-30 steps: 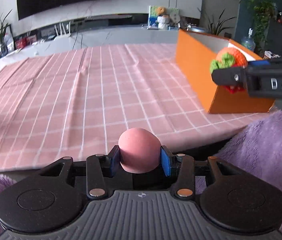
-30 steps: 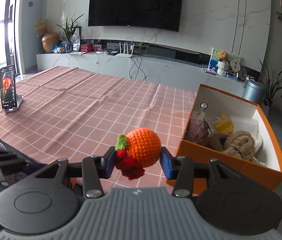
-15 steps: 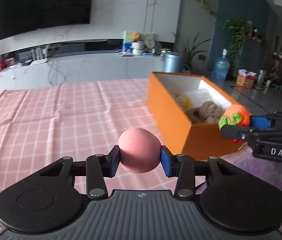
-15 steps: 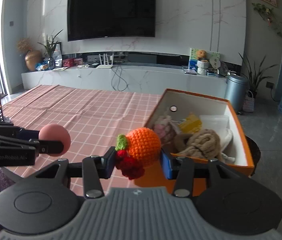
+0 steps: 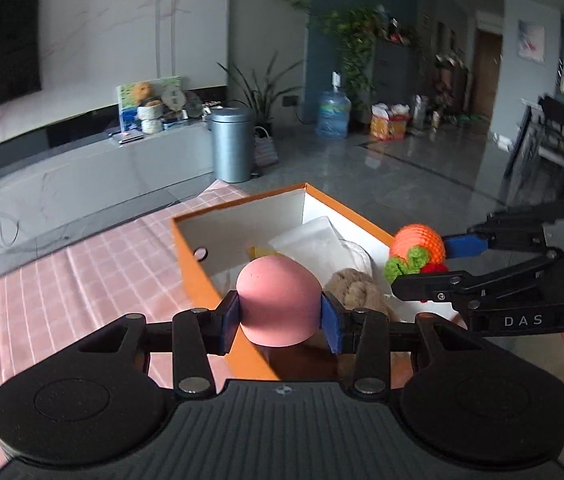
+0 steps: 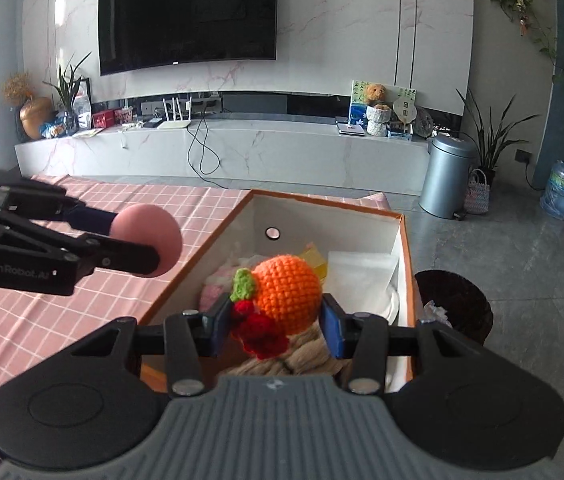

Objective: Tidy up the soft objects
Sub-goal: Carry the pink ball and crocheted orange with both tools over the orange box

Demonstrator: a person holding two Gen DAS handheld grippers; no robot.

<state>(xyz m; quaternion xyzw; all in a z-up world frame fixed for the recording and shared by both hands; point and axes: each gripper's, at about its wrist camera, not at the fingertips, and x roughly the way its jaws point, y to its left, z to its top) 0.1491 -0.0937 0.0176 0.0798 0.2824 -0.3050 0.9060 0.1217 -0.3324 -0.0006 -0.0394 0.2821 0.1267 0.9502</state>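
Both hover over the orange box (image 6: 410, 264): left gripper (image 5: 279, 316) pinching the pink ball (image 5: 277, 304), right gripper (image 6: 277, 320) clamping the crocheted orange (image 6: 286, 292) (dangling knit bits); they might collide or snag.

Orange box set on a pink-checked table

A table (image 6: 21, 332) is covered by a pink cloth with a white grid (image 5: 81, 276); an open orange box with a white interior (image 6: 409, 264) is seen standing on it at the cloth's far right corner.
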